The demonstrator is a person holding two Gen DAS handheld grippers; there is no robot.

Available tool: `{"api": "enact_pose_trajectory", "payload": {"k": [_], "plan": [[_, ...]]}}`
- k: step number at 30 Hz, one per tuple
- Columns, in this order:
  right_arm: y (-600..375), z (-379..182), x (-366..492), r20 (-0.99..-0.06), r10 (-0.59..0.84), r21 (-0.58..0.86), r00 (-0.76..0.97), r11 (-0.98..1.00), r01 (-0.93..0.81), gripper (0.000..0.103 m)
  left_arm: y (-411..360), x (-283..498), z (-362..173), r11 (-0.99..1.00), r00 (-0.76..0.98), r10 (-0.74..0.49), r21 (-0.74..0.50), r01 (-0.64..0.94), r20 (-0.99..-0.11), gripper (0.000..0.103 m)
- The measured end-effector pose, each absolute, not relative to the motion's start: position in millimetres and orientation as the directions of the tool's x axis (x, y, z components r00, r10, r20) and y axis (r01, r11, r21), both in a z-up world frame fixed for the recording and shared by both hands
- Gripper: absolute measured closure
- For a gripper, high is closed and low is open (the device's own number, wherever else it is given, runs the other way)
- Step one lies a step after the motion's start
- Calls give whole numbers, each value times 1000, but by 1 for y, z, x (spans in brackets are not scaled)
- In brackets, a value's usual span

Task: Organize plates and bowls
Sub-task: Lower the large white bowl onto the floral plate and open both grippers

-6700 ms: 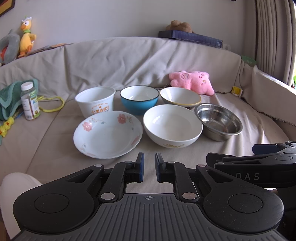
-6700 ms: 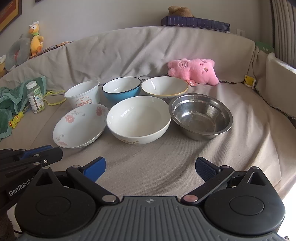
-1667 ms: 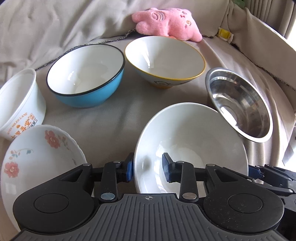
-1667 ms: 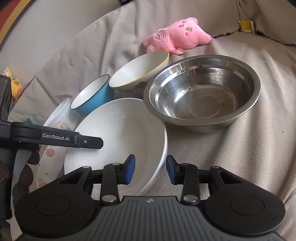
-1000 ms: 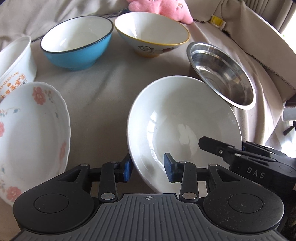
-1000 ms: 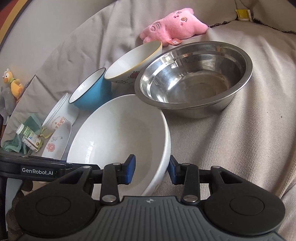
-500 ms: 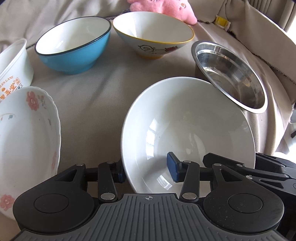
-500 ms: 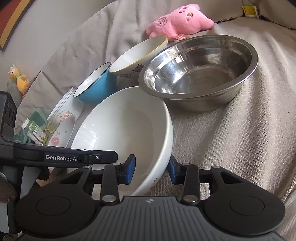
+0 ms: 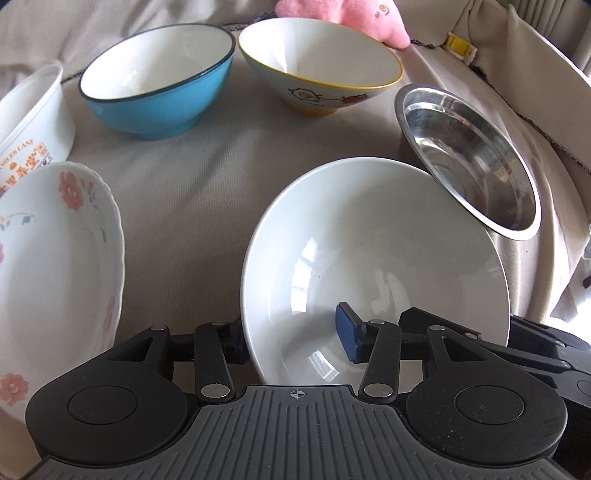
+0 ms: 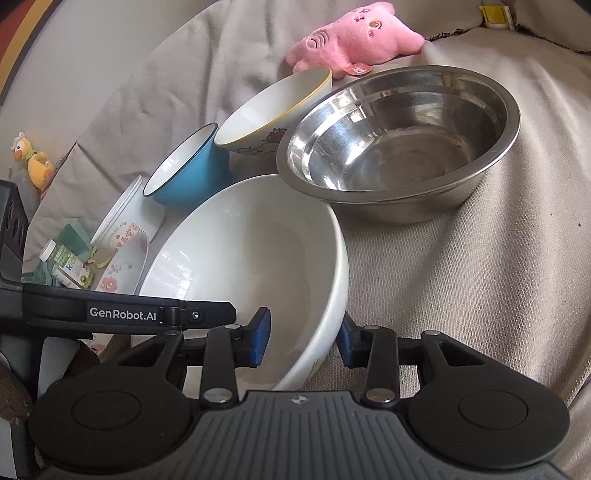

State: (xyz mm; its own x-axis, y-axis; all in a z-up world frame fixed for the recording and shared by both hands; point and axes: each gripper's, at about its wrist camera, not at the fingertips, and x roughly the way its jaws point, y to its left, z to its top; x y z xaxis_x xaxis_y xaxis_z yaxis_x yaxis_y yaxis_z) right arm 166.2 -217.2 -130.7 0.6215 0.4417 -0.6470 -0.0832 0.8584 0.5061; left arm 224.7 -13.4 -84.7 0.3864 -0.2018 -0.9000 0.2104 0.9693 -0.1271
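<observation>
Ahead of me a beige cloth (image 10: pixel 461 266) covers the couch. Taking the pink plush toy (image 10: pixel 354 40) as my landmark, it lies on that cloth at the far side. Just to its right sits a small yellow clip (image 10: pixel 496 14). Far to its left and nearer me stand a yellow duck toy (image 10: pixel 33 162), a green cloth (image 10: pixel 72 234) and a white-capped bottle (image 10: pixel 64 264), the bottle lying against the green cloth.

Each camera rides just behind its own claw and peers steeply down, very close, over a large plain white ceramic bowl (image 9: pixel 373 258). The left view faces it from the near-left rim, the right view (image 10: pixel 255 266) from the near-right. Both share the round stainless-steel bowl (image 9: pixel 469 158) (image 10: pixel 399 136) and blue bowl (image 9: pixel 155 85) (image 10: pixel 188 170) beyond.
</observation>
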Motion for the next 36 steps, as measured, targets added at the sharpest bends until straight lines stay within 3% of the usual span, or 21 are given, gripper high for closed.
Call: {"api": "enact_pose_trajectory", "payload": {"k": [10,19,26,36], "plan": [[-196,-125,167,-656,428,445,621,885,-139,63,-4,215,-70,971,479,-147,-34,236,-865,66],[-166,-94,162,-605,455,401,653,883,-244,61,22,197,-46,977,588,-152,-30,212,-794,67],[-103,-71,174,-593,519,364,616,855,-369,59,79,178,-26,993,651,-113,-54,109,-751,67],[-11,-76,188,-667,507,261,546,845,-467,57,166,167,-52,993,619,-44,-103,-61,-784,67]]}}
